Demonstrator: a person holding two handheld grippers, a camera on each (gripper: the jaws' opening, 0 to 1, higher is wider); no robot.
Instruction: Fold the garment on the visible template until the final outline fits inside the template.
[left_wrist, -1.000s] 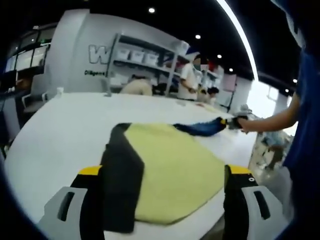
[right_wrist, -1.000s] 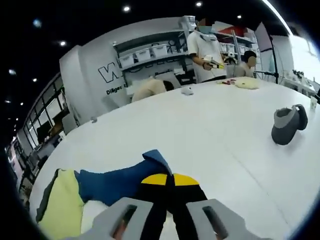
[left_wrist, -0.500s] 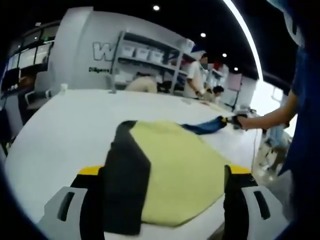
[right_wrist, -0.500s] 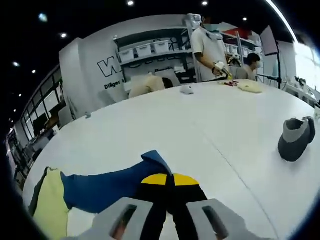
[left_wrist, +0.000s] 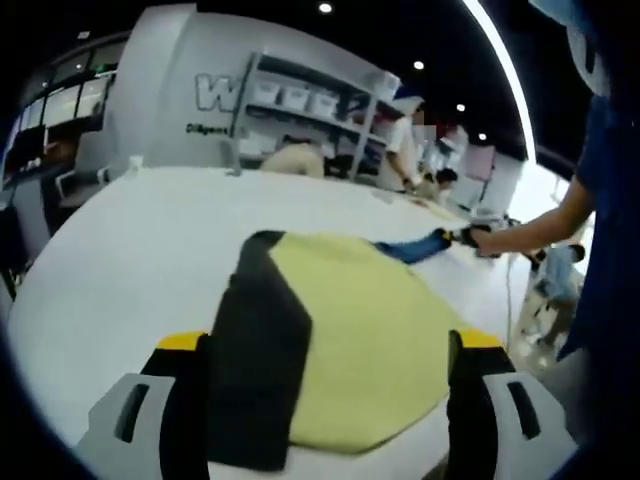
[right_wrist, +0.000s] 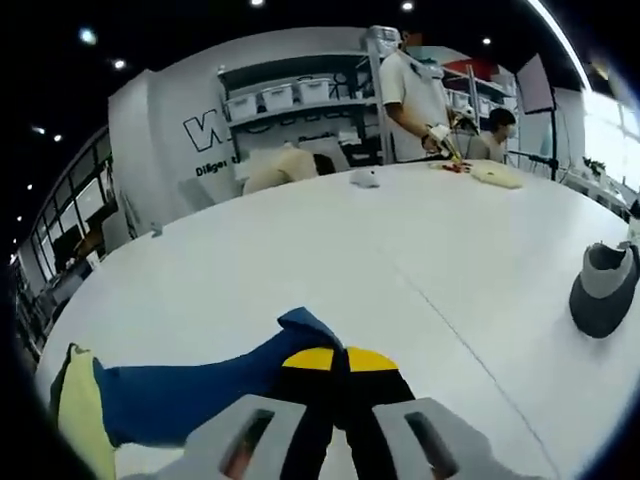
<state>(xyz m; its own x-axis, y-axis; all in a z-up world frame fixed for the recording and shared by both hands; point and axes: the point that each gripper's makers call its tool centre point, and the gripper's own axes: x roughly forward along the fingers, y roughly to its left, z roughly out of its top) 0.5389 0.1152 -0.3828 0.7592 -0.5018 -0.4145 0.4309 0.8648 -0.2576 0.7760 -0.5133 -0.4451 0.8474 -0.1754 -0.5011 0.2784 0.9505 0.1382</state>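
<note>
A yellow garment (left_wrist: 360, 320) with a black side panel (left_wrist: 255, 350) lies on the white table (left_wrist: 130, 250); its blue sleeve (left_wrist: 415, 246) stretches away to the right. My left gripper (left_wrist: 325, 400) is open, its jaws standing wide on either side of the garment's near edge. In the right gripper view the blue sleeve (right_wrist: 190, 395) runs left to the yellow body (right_wrist: 75, 420). My right gripper (right_wrist: 335, 375) is shut on the sleeve's end, and it also appears in the left gripper view (left_wrist: 478, 238), held by a person's hand.
A grey object (right_wrist: 605, 290) lies on the table at the right. A small white item (right_wrist: 365, 178) and yellow things (right_wrist: 495, 172) sit at the far edge, where people stand before shelves (right_wrist: 300, 100) of bins. A person in blue (left_wrist: 605, 250) stands at the right.
The right gripper has drawn the blue sleeve out further, away from the yellow body. The left gripper's view has shifted only slightly; its jaws stay wide.
</note>
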